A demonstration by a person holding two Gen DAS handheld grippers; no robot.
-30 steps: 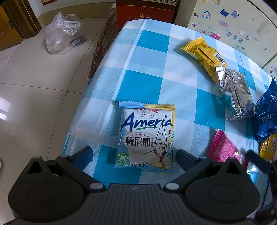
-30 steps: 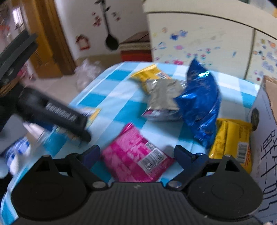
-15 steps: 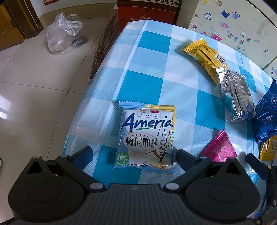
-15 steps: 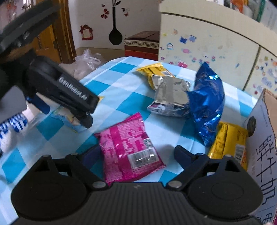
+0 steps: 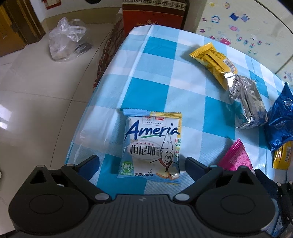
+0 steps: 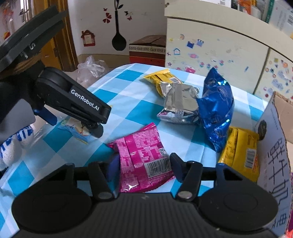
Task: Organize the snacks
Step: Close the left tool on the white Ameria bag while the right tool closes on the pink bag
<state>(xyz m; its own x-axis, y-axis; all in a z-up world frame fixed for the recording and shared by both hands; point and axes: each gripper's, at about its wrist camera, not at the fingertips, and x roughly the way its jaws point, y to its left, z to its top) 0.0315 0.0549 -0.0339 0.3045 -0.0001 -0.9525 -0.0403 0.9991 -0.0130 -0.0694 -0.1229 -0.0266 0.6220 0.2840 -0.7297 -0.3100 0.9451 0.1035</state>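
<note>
On the blue and white checked tablecloth, which is hanging over the table edge toward a pale tiled floor, a white snack packet is lying flat between the spread fingers of the left gripper, which is gaping wide and gripping nothing. Beside it, the right gripper is closing its fingers around a pink packet, both pads touching its edges (whether they are pressing firmly is hard to tell). Farther across the cloth, a yellow packet is lying partly under a silver packet, and a blue bag is leaning against the silver one, with a second yellow packet just beside a cardboard box at the right. A clear plastic bag is sitting on the floor near a red-brown carton, and a cream cabinet covered in small stickers is standing behind the table.
</note>
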